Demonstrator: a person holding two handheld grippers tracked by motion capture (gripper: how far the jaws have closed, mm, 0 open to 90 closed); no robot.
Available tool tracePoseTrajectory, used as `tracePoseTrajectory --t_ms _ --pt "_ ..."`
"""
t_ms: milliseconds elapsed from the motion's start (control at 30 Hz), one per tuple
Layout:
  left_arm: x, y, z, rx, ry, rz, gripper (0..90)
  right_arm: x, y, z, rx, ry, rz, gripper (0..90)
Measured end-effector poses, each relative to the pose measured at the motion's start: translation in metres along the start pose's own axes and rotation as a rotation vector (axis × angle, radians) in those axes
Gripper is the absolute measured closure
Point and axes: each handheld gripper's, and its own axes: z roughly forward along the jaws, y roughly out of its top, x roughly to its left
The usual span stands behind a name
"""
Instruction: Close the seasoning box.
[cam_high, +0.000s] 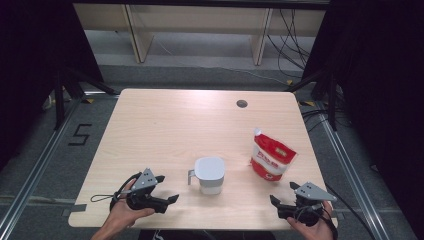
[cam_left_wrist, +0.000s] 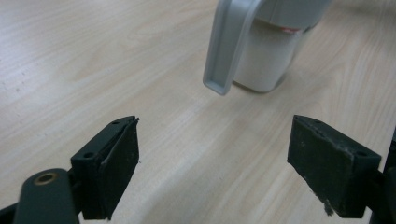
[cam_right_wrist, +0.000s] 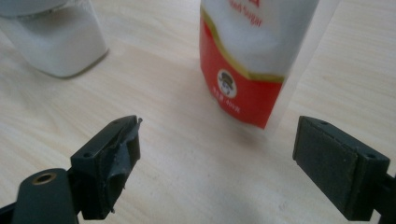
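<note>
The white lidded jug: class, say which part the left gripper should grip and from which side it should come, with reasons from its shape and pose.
Probably the handle of the white jug. It juts from the jug's left side, toward the left gripper, as a flat upright strip slim enough for the open jaws, unlike the wider body. Come in level from the left, with the jaws either side of the strip.

Matt grey plastic jug (cam_high: 209, 174) — glossy sugar pouch (cam_high: 271, 159) — pale wood-grain table (cam_high: 165, 125)
</note>
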Motion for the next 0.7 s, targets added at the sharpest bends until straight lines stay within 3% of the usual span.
tracePoseTrajectory --t_ms 67,100,133,200,233,267,300,333,433,600,667,700 --pt "-0.0023 -0.0019 0.0012 -0.006 -0.003 -0.011 16.2 0.0017 -0.0015 0.0 0.006 0.004 0.006 15.6" --pt "-0.0013 -0.0017 -0.0003 0.022 0.012 0.015 16.2 0.0023 -0.0019 -0.0008 0.017 -0.004 0.0 15.6" --pt "-0.0043 -0.0038 0.0011 -0.003 -0.004 -0.007 16.2 0.0029 -0.0027 -0.0006 0.009 0.0 -0.007 15.6" --pt "-0.0048 -0.0045 0.0014 -0.003 -0.002 -0.002 16.3 0.0029 -0.0036 -0.0014 0.011 -0.004 -0.005 15.6" --pt "-0.0052 -0.0054 0.0012 0.011 -0.003 0.008 16.2 0.007 -0.0052 -0.0023 0.023 -0.01 0.033 15.6" --pt "-0.0053 -0.0058 0.0013 0.015 0.0 0.013 16.3 0.0047 -0.0056 -0.0016 0.021 -0.006 0.001 15.6" --pt "-0.0051 -0.0062 0.0014 0.021 0.006 0.017 16.3 0.0077 -0.0063 -0.0024 0.037 -0.012 0.039 15.6" --pt "-0.0051 -0.0062 0.0014 0.021 0.006 0.017 16.3 0.0041 -0.0062 -0.0014 0.033 0.001 0.006 15.6" --pt "-0.003 -0.0077 0.0024 0.075 0.021 0.038 16.3 0.0037 -0.0072 -0.0009 0.042 -0.004 -0.006 15.6" --pt "-0.0037 -0.0074 0.0017 0.064 0.014 0.033 16.4 0.0031 -0.0089 0.0007 0.059 -0.011 -0.004 15.6" --pt "-0.0025 -0.007 0.0016 0.059 0.015 0.053 16.3 0.0025 -0.009 0.0011 0.066 -0.001 -0.005 15.6" --pt "-0.0039 -0.0075 0.0019 0.06 0.016 0.029 16.3 0.0024 -0.0089 0.0015 0.064 -0.007 -0.018 15.6"
